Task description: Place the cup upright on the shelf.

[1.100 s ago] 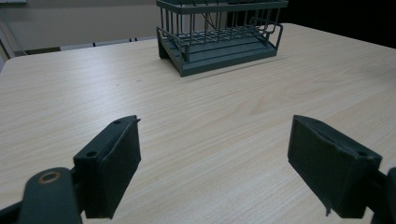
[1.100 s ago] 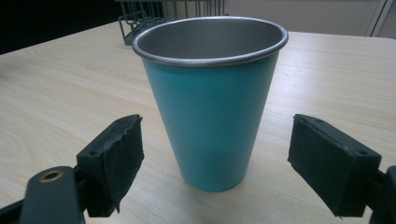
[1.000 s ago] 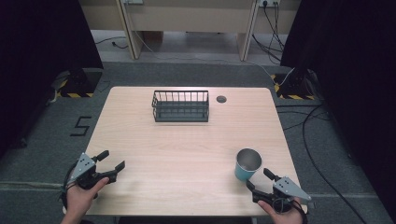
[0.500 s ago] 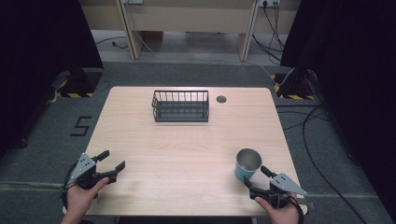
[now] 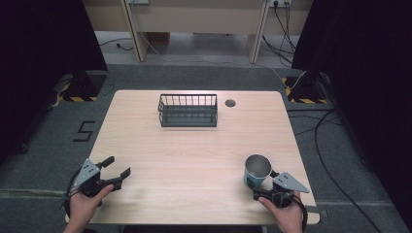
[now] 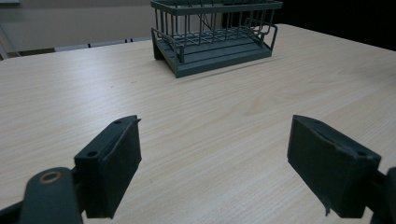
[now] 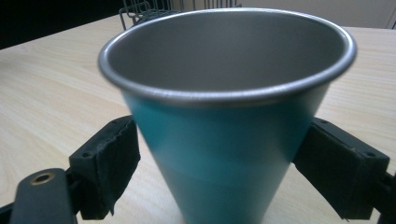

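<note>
Jaws of the right gripper stood spread on either side of a teal cup, which sat upright on the wooden table near its front right corner. In the right gripper view the cup stood between the two black pads, its tapered blue wall running down the middle and its bare metal rim and inside facing up. The right-hand pad lay at or just beside the cup's wall, while the left-hand pad stood just beside the wall; whether either truly pressed on it could not be told, so the grip itself stayed uncertain. A hand held that gripper from the table's near edge.

At the front left corner the left gripper was held by the other hand, its jaws wide apart with nothing between them. In the left gripper view its two pads framed only bare wood grain, well short of anything.

Toward the far middle of the table stood a dark wire basket, seen in the left gripper view as a rack well beyond the jaws. A small round dark disc lay just to the basket's right, apart from it.
</note>
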A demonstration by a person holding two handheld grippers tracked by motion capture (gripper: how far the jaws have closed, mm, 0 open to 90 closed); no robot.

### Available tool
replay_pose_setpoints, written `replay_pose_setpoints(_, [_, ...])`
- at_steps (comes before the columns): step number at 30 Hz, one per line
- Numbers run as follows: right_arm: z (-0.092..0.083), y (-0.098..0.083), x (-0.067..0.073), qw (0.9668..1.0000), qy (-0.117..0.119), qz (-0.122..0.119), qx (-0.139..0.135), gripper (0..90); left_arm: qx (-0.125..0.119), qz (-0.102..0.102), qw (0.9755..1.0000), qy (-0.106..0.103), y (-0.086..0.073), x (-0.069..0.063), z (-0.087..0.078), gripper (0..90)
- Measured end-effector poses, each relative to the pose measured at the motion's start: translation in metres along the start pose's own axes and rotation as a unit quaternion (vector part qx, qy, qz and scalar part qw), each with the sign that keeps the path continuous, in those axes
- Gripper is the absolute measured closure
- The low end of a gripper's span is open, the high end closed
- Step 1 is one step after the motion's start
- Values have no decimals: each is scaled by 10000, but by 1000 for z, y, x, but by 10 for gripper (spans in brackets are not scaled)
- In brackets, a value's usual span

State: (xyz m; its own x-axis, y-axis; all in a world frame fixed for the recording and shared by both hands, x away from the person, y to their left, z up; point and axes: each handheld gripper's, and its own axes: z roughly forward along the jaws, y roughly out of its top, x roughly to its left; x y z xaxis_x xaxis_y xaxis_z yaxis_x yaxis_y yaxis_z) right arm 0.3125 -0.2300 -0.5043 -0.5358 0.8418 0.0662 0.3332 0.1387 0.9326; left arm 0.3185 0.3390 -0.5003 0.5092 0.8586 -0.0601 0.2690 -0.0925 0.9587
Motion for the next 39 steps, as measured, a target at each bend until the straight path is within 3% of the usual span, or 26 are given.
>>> replay_pose_setpoints(10, [13, 4, -1, 10000, 62, -7, 18, 157, 0, 2, 10000, -11, 0, 0, 0, 169])
replay_pose_setpoints(30, [16, 8, 2, 9999, 88, -59, 73, 176, 19, 41, 10000, 23, 0, 1, 0, 178])
replay_pose_setpoints(39, [19, 19, 2, 9999, 25, -89, -107, 177, 0, 8, 10000, -4, 0, 0, 0, 180])
